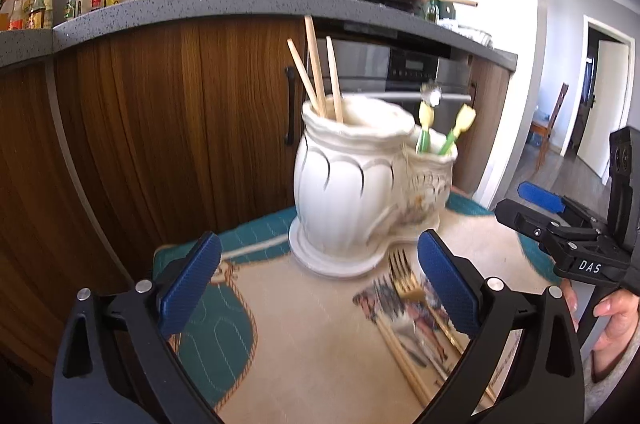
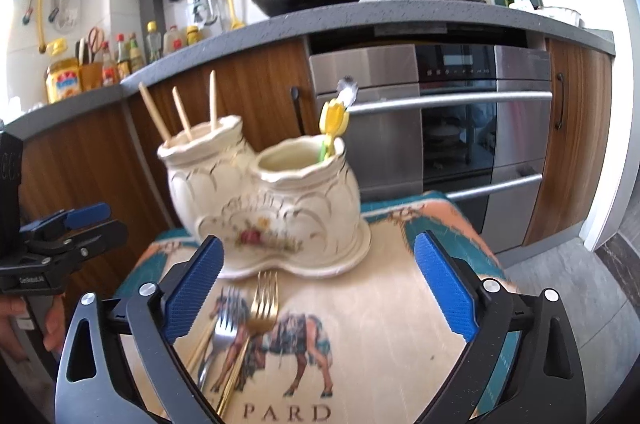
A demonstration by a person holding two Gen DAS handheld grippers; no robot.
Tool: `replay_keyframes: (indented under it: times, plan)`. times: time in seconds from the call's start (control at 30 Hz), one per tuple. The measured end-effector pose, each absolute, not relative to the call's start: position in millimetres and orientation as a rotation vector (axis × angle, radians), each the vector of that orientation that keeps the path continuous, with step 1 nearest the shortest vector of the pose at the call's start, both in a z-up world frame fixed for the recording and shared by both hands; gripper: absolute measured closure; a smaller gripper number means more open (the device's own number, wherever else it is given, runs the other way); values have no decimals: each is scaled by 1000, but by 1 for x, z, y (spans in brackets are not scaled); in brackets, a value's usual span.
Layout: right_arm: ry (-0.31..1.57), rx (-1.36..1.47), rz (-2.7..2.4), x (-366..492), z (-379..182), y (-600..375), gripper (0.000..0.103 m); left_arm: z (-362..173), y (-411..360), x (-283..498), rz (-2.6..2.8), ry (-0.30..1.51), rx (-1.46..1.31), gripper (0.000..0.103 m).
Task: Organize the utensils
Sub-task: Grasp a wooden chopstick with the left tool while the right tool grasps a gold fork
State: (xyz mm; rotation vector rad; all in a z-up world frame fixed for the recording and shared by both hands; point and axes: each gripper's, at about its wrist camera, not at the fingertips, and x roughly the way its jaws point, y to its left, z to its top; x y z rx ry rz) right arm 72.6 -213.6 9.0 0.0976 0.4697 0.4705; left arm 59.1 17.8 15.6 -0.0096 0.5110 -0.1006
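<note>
- Blue pads of my right gripper stood wide apart with nothing between them; my left gripper was equally wide and empty.
- Loose on the mat lay a gold fork, a silver fork and some chopsticks, just in front of the holder.
- Their long axes ran toward me, tines pointing at the holder.
- They sat beside my right gripper's left pad and my left gripper's right pad; I judged the right nearer.
</note>
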Motion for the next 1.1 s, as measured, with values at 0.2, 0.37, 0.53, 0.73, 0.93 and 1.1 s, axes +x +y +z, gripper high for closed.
replay_keyframes:
  times: [0.2, 0.37, 0.53, 0.73, 0.93, 1.1]
  plan:
    - [549, 49, 491, 66, -4, -203, 6, -1, 10, 45, -113, 583, 18, 6]
    - [609, -9, 489, 61, -15, -194, 6, -19, -2, 36, -138, 674, 62, 6]
    - [615, -5, 484, 59, -17, -194, 6, -39, -19, 38, -139, 784, 150, 6]
    - [628, 4, 485, 61, -19, -195, 6, -55, -31, 42, -153, 871, 210, 17]
    - [632, 6, 485, 62, -19, -194, 6, -58, -29, 42, -171, 892, 200, 22]
    - [632, 2, 487, 62, -20, -192, 6, -59, -32, 47, -170, 902, 169, 33]
